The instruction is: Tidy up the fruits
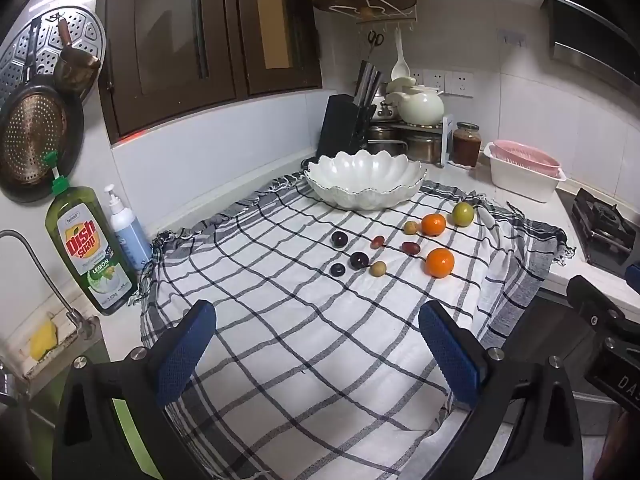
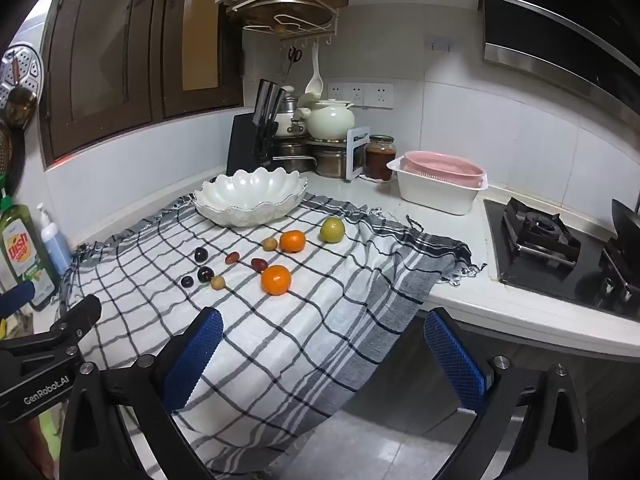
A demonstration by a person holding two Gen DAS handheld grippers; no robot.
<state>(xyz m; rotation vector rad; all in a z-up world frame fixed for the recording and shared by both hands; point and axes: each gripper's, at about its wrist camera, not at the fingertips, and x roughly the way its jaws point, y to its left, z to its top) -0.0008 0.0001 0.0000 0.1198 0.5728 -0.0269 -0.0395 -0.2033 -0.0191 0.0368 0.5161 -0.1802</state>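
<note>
My left claw (image 1: pixel 316 344) and right claw (image 2: pixel 320 354) both gaped empty above the checked cloth (image 1: pixel 320 320), fruit near the white bowl (image 1: pixel 364 180).

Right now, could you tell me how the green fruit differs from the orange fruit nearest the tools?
The green fruit is yellow-green; the near orange fruit is bright orange. The green fruit lies farther back, at the right end of the spread, while the orange one lies closest to the cloth's front. Both are round, similar in size, resting untouched on the checked cloth, outside the white bowl.
</note>
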